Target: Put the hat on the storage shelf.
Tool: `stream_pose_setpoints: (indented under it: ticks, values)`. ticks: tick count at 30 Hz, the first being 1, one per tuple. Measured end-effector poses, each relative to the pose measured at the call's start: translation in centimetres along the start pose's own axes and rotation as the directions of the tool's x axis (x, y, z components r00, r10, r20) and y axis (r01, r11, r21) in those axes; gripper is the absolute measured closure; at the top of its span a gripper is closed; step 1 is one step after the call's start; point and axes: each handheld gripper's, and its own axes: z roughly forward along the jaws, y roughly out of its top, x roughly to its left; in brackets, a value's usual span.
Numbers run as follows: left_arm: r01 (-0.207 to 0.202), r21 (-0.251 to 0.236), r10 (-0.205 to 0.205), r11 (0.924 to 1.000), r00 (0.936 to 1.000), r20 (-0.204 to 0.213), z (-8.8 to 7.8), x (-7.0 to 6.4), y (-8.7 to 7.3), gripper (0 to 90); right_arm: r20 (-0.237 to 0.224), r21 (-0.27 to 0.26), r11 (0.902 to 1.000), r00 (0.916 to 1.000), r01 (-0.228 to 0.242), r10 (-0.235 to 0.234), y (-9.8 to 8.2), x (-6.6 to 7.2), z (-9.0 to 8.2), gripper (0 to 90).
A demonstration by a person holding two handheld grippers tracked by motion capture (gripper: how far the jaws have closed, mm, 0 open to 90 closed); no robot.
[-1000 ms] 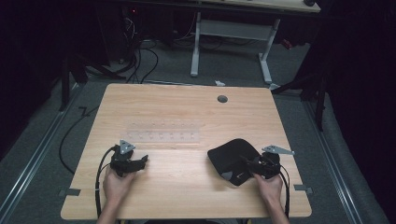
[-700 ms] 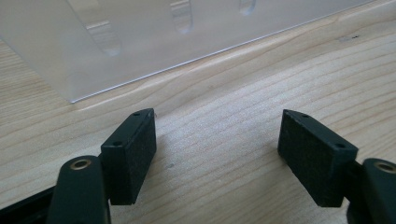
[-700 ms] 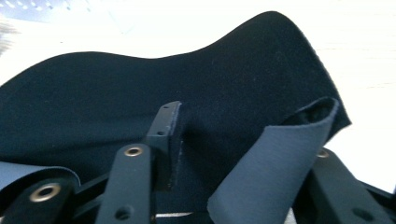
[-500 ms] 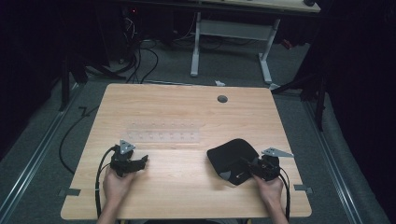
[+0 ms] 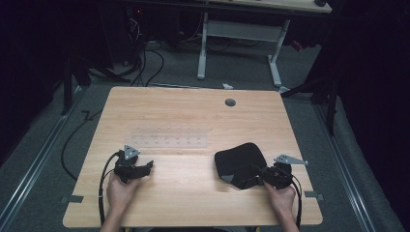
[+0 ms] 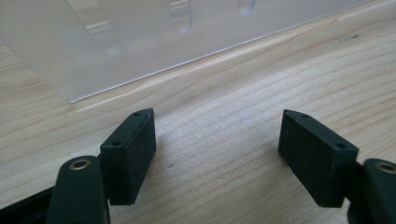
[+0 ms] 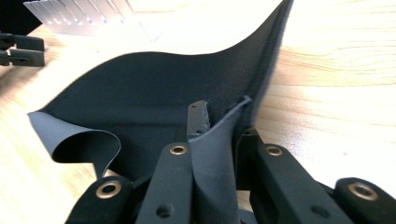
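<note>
A black pad (image 5: 240,159) with a grey underside lies on the right half of the wooden table (image 5: 193,111). My right gripper (image 5: 256,173) is at its near right edge. Its jaws have just been closing and are shut on that edge. In the right gripper view the pad's (image 7: 154,93) edge stands pinched between the right gripper's (image 7: 223,122) jaws, and a near corner curls up grey. My left gripper (image 5: 148,166) rests open on the table's left, its jaws (image 6: 217,154) wide apart over bare wood. Just beyond it lies a clear plastic plate (image 6: 140,37).
The clear plate (image 5: 169,137) with small pegs lies flat at the table's middle left. A round cable hole (image 5: 230,102) sits near the far edge. Another desk's white legs (image 5: 203,48) and floor cables (image 5: 145,63) stand behind the table.
The right gripper's jaws have closed onto the pad's near right edge. Both hands have stayed in place, and the left gripper is unchanged.
</note>
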Motion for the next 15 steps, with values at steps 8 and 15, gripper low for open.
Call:
stream_pose_setpoints:
  ticks: [8,15]
  values:
    - [0.002,0.000,-0.002,1.0000,1.0000,0.001,0.00,0.01,0.01,28.1,-0.008,-0.014,0.9999,1.0000,-0.006,0.006,0.08,0.34,-0.47,84.2]
    - [-0.004,0.004,0.004,1.0000,1.0000,0.001,-0.07,-0.01,-0.04,27.6,0.003,-0.022,0.9996,0.9998,-0.018,0.018,0.15,0.29,-1.04,84.4]
